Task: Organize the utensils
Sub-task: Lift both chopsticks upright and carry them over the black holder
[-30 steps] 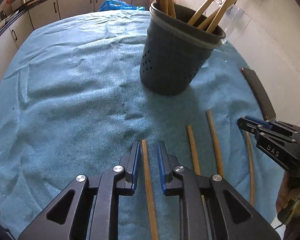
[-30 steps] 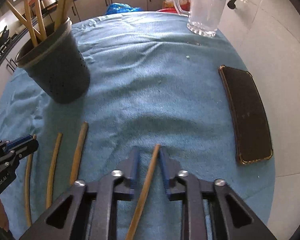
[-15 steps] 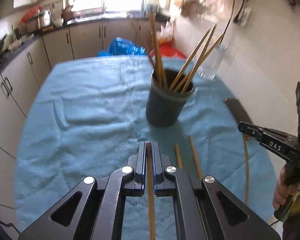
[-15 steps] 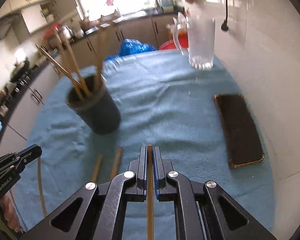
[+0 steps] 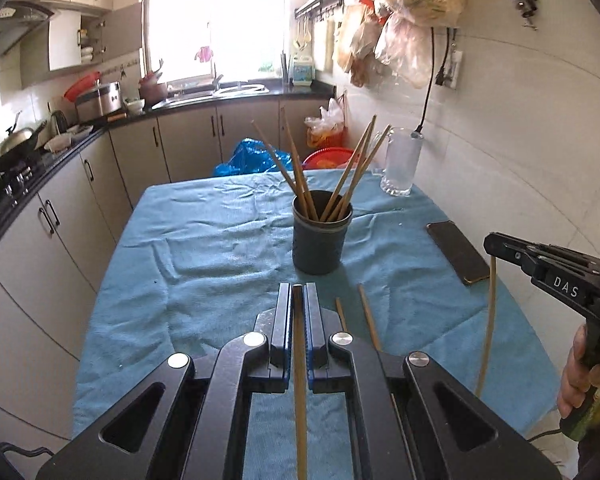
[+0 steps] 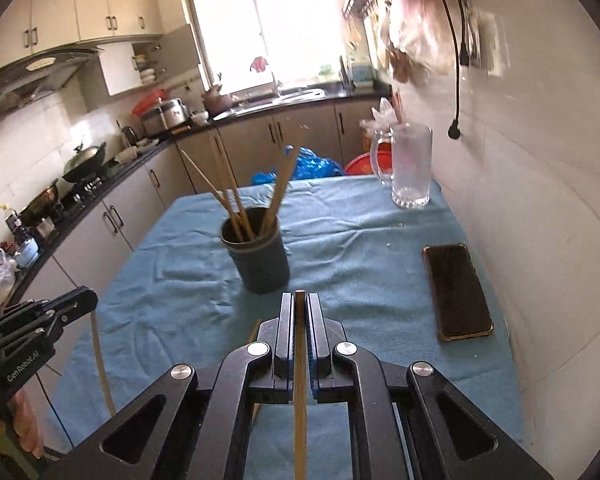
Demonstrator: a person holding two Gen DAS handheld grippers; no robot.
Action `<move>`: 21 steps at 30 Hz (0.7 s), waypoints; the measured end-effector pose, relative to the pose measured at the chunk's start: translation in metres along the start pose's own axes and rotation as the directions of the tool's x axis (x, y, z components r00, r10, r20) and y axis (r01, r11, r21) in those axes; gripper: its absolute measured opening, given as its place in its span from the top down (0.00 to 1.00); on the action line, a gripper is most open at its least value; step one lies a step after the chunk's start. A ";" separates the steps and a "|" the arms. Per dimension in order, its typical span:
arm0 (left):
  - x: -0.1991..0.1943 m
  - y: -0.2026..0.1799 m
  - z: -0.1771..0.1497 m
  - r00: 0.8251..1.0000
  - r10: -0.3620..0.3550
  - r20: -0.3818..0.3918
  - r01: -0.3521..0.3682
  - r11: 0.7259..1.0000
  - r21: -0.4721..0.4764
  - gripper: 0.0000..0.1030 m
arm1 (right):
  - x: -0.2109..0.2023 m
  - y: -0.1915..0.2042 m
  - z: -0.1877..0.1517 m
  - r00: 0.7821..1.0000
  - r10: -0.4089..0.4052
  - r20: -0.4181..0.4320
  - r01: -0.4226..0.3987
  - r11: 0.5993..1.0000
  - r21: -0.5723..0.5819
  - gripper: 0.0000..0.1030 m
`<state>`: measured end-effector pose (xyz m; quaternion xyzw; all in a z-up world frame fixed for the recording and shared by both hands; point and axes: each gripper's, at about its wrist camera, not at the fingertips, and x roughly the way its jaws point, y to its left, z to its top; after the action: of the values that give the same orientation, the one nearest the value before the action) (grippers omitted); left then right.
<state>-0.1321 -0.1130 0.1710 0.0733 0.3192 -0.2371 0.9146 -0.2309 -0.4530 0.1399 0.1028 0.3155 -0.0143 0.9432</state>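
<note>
At frame centre of each wrist view, the left gripper (image 5: 299,300) and the right gripper (image 6: 300,304) each pinch one chopstick (image 5: 300,380) lengthwise between pressed-together fingers. The holder (image 5: 320,236) stands mid-frame, ahead of both. To drop them cleanly, I'd tip each stick upright above the rim, clear of the sticks already leaning there (they fan outward). Both held sticks run off the bottom edge; two loose chopsticks (image 5: 366,316) are partly hidden.
</note>
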 end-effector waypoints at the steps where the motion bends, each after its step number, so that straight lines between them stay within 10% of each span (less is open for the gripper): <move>1: -0.004 -0.001 -0.001 1.000 -0.001 0.007 0.001 1.000 0.001 0.95 | -0.003 0.001 -0.001 1.000 0.004 0.007 -0.004 1.000 -0.002 0.94; 21: -0.053 -0.018 0.003 0.994 -0.051 0.096 0.051 0.999 0.005 0.95 | -0.061 0.021 0.003 0.992 0.050 0.116 -0.045 0.998 -0.039 0.94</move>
<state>-0.1754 -0.1092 0.2059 0.0547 0.2763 -0.2639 0.9225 -0.2765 -0.4355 0.1824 0.0920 0.2573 0.0078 0.9619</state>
